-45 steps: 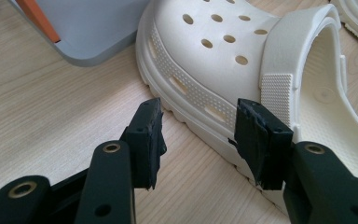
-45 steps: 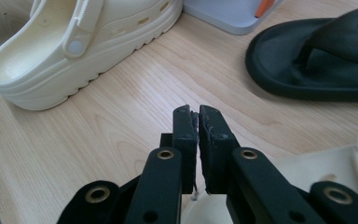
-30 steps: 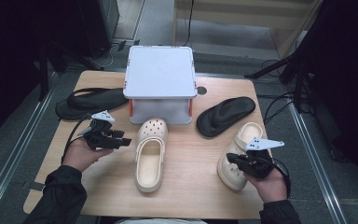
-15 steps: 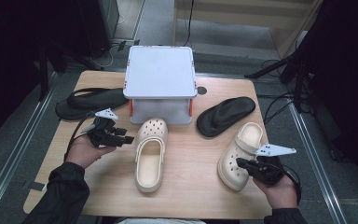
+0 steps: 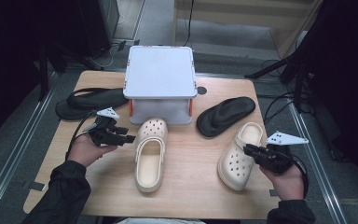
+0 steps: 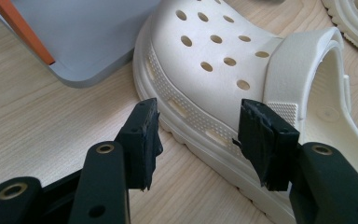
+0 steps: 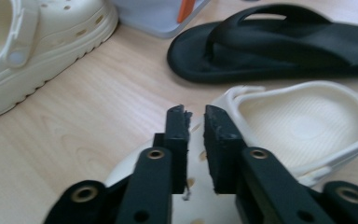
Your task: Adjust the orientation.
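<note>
Left clog [image 5: 150,154]: lay mid-table, toe touching or just short of the grey box [image 5: 160,84]; cannot tell which. Heel toward the person.

Right clog [image 5: 241,154]: lay right of the left clog, well apart from it, toe toward the person, heel near the right flip-flop [image 5: 224,115].

Left gripper [image 5: 127,138]: held in the left hand [image 5: 87,150], just beside the left clog's toe flank. Jaws stood wide apart. In the left gripper view the gripper [image 6: 196,135] framed the clog's [image 6: 242,88] sole edge between its fingers [image 6: 142,135]; the far pad looked close against the clog's side, contact not certain. Nothing clamped.

Right gripper [image 5: 248,150]: held in the right hand [image 5: 286,179], over the right clog's toe. In the right gripper view the gripper [image 7: 196,122] had jaws nearly together, a thin slit left between the fingers [image 7: 216,140]; the clog [image 7: 303,121] lay below and behind them. Whether anything sat in the slit: cannot tell.

Box: stood at the table's [image 5: 191,196] far middle, lid on, orange latches at its front.

Flip-flops: both black; left one [image 5: 91,100] beside the box's left, right one to the box's right.
</note>
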A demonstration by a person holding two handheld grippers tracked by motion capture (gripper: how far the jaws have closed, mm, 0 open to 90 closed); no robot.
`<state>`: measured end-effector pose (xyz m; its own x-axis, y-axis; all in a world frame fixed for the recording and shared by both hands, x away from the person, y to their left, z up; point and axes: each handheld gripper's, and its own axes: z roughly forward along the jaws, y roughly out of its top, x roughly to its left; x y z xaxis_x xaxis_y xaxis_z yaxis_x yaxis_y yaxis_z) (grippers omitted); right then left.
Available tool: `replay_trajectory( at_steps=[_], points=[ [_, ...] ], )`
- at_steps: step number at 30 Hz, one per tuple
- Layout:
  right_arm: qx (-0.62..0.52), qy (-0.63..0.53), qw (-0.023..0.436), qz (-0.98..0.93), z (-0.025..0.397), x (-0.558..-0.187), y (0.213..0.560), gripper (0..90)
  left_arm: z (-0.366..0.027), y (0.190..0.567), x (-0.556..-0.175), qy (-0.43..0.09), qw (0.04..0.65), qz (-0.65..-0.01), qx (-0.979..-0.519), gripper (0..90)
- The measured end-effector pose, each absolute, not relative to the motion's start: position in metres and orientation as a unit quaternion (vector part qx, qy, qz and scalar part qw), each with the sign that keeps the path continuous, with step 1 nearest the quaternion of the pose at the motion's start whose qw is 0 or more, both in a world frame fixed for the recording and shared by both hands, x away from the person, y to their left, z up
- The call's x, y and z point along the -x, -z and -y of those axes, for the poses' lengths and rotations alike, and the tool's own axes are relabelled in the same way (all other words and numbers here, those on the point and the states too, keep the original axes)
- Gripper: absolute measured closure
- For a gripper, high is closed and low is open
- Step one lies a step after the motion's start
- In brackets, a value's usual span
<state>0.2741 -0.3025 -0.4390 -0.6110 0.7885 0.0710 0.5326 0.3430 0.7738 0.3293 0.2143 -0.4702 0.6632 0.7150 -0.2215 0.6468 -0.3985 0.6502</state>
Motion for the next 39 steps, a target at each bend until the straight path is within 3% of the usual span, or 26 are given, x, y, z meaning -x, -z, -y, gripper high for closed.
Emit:
replay_trajectory(
  at_steps=[6,18,22,29,34,39],
  points=[
    [-0.421,-0.397,0.158,-0.8,0.312,-0.292,0.442,63.4,-0.214,0.471,-0.33,-0.043,0.363,-0.406,-0.837,48.5],
    [-0.409,-0.373,0.11,-0.825,0.307,-0.314,0.467,55.9,-0.213,0.473,-0.33,-0.042,0.359,-0.405,-0.84,48.6],
    [-0.414,-0.381,0.103,-0.82,0.308,-0.316,0.469,60.3,-0.213,0.473,-0.331,-0.041,0.356,-0.405,-0.841,48.5],
    [-0.441,-0.392,0.048,-0.806,0.312,-0.321,0.469,72.3,-0.213,0.473,-0.331,-0.043,0.359,-0.405,-0.84,48.5],
    [-0.465,-0.396,0.014,-0.792,0.313,-0.32,0.465,76.0,-0.213,0.473,-0.331,-0.042,0.36,-0.404,-0.84,48.6],
    [-0.463,-0.399,0.009,-0.791,0.303,-0.314,0.454,76.7,-0.214,0.472,-0.331,-0.045,0.361,-0.405,-0.839,48.7]
  ],
)
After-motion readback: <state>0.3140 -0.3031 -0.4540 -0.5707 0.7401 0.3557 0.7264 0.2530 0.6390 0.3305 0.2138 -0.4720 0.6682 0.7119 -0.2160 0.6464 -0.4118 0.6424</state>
